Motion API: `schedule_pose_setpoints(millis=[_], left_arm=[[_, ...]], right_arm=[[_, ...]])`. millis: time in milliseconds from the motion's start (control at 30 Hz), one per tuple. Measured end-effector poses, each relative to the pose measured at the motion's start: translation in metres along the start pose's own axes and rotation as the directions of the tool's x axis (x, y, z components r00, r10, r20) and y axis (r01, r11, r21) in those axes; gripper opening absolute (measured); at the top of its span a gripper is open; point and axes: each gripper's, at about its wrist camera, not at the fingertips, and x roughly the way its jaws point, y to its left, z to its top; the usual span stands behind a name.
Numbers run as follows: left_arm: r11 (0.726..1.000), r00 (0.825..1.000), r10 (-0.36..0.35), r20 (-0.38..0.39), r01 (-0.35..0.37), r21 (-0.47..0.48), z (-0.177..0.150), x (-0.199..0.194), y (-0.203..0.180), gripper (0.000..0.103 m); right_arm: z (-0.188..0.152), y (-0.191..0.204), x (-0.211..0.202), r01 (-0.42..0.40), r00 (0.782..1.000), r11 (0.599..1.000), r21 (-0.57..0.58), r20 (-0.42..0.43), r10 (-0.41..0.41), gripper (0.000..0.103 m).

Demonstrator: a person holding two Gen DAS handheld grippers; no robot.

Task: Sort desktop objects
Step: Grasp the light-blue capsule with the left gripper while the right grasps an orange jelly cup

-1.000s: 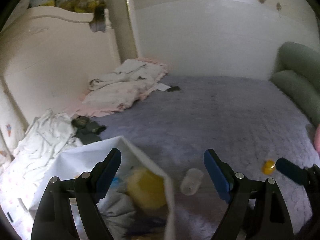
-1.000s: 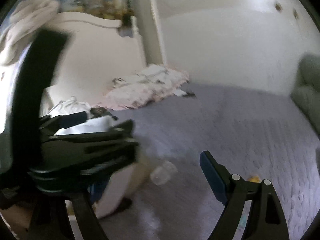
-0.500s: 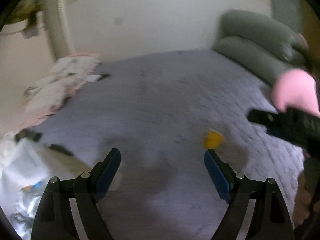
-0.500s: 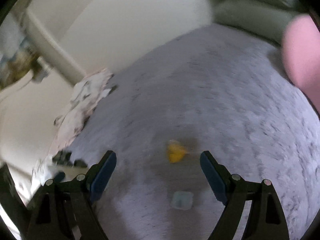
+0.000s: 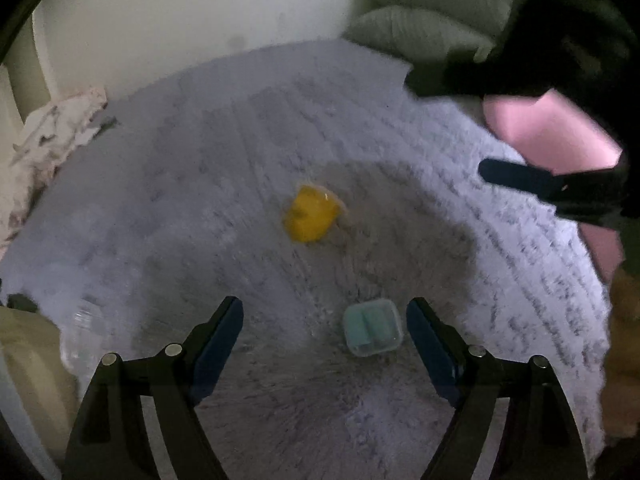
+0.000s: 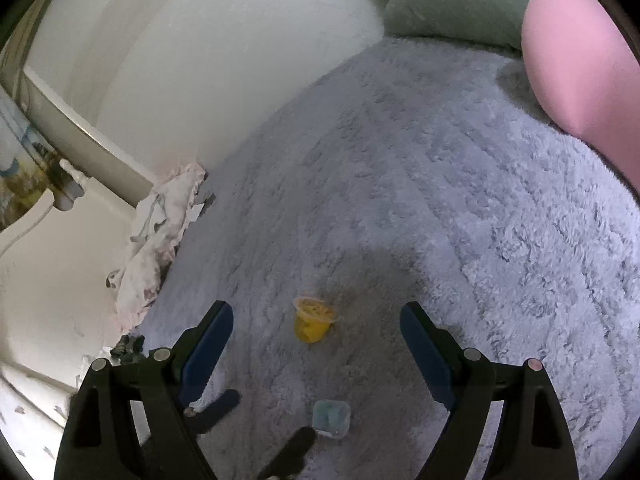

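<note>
Left wrist view looks down on a fuzzy grey blanket (image 5: 200, 208) spread over a bed. The left hand-held gripper (image 5: 324, 336) hangs above it with its blue pads wide apart and nothing between them. A small clear box (image 5: 373, 328) with teal contents lies on the blanket just inside the right pad, not touching it. Farther ahead sits a yellow cup (image 5: 311, 213) tipped on its side, well apart from the box. At the right edge the right hand-held gripper (image 5: 472, 124) reaches in, blurred, in front of a pink cushion (image 5: 548, 136). Green pillows (image 5: 424, 12) are stacked at the far end, and crumpled bedding (image 5: 48, 136) lies along the left.

From the right wrist view, the right hand-held gripper (image 6: 316, 340) is also spread wide and holds nothing. The yellow cup (image 6: 313, 319) lies between its pads, farther out on the blanket (image 6: 440, 200). The clear box (image 6: 331, 418) rests nearer the camera, with the dark fingertips (image 6: 296, 446) of the left hand-held gripper (image 6: 260, 424) just beside it. The pink cushion (image 6: 576, 52) fills the upper right.
</note>
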Motion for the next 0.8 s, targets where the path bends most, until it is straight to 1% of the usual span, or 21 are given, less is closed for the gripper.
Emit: schedule_pose_setpoints(millis=[67,133,167,200,233,300,367,433,500,533,567,600,667,733,800], left_arm=[[0.998,0.998,-0.062,-0.026,0.061,-0.014,-0.005,0.013,0.002,0.074],[0.991,0.991,-0.125,-0.05,0.122,-0.061,-0.011,0.025,0.007,0.068],[0.987,0.988,-0.144,-0.05,0.14,-0.077,-0.013,0.029,0.01,0.066],[0.986,0.989,-0.146,-0.032,0.143,-0.083,-0.014,0.03,0.011,0.065],[0.987,0.99,-0.14,-0.013,0.138,-0.077,-0.015,0.029,0.01,0.062],[0.993,0.994,-0.107,0.008,0.107,-0.051,-0.017,0.028,0.006,0.048],[0.995,0.996,-0.089,0.026,0.091,-0.046,-0.018,0.027,0.006,0.026],[0.994,0.995,-0.092,0.035,0.094,-0.058,-0.019,0.026,0.014,0.017],[0.989,0.992,-0.123,0.037,0.125,-0.074,-0.02,0.024,0.02,0.017],[0.988,0.991,-0.125,0.038,0.128,-0.086,-0.02,0.022,0.024,0.017],[0.988,0.992,-0.117,0.039,0.121,-0.091,-0.02,0.019,0.03,0.017],[0.99,0.993,-0.105,0.044,0.109,-0.093,-0.02,0.017,0.032,0.017],[0.992,0.995,-0.079,0.055,0.084,-0.093,-0.019,0.013,0.036,0.017],[0.992,0.996,-0.071,0.059,0.077,-0.104,-0.02,0.009,0.043,0.017],[0.991,0.996,-0.062,0.065,0.069,-0.116,-0.022,0.009,0.046,0.017]], right_arm=[[0.001,-0.004,0.001,-0.002,1.0,1.0,0.01,-0.004,0.002,0.085],[0.002,-0.008,0.002,-0.003,1.0,1.0,0.021,-0.006,0.003,0.085],[0.002,-0.009,0.002,-0.004,1.0,1.0,0.026,-0.006,0.004,0.085],[0.003,-0.011,0.002,-0.006,1.0,1.0,0.03,-0.005,0.006,0.085],[0.003,-0.012,0.002,-0.008,1.0,0.999,0.035,0.0,0.008,0.085],[0.003,-0.014,0.002,-0.016,1.0,0.999,0.032,0.014,0.015,0.085],[0.002,-0.014,0.006,-0.031,0.999,0.999,0.023,0.018,0.03,0.083],[0.001,-0.013,0.015,-0.046,0.999,0.999,0.014,0.003,0.046,0.078],[-0.002,-0.012,0.027,-0.055,0.998,0.998,0.008,-0.032,0.055,0.074],[-0.004,-0.01,0.032,-0.058,0.997,0.998,0.007,-0.046,0.058,0.07],[-0.006,-0.009,0.04,-0.064,0.996,0.998,0.004,-0.066,0.064,0.066],[-0.007,-0.007,0.046,-0.071,0.994,0.997,0.001,-0.081,0.071,0.064],[-0.011,-0.004,0.062,-0.084,0.99,0.996,-0.004,-0.111,0.083,0.056],[-0.015,0.0,0.075,-0.07,0.989,0.997,-0.022,-0.132,0.067,0.054],[-0.019,0.004,0.085,-0.041,0.991,0.998,-0.051,-0.133,0.034,0.054]])
